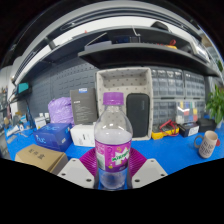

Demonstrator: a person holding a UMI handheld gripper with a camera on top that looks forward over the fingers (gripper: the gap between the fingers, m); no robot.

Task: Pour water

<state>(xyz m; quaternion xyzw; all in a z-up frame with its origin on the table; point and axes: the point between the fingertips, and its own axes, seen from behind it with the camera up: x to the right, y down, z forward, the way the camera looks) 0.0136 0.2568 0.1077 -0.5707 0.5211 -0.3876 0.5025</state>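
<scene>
Claw (112, 172): both white fingers with magenta pads (90, 160) sit hard against the sides of the clear plastic water bottle with a purple cap and purple label (113, 140). No gap visible on either side, so I read it as gripped. The bottle stands upright between the fingers; its base is hidden below them, so I cannot tell whether it rests on the blue worktop (175, 150) or is lifted.

Cap appears to be on. Judgement: nothing has been poured.

Surroundings: a small pale cup (208, 144) stands well apart on the worktop, off to the right, and is the likely receiver. A brown cardboard box (41, 157) lies near the left finger. Beyond the bottle are a white perforated panel (124, 100), a white tissue box (82, 134) and a purple patterned pack (61, 110). Green plant leaves (216, 103) show at far right.

Risks from here:
- With the cap on, tilting yields no water; the cap must come off first.
- Thin plastic walls give under pressure. Once uncapped, a tight grip could push water out of the neck before the bottle reaches the cup.
- The cup is small and light; a fast tilt could overshoot its rim or knock it over.
- Swinging right, the bottle could clip the small items lying near the cup.
</scene>
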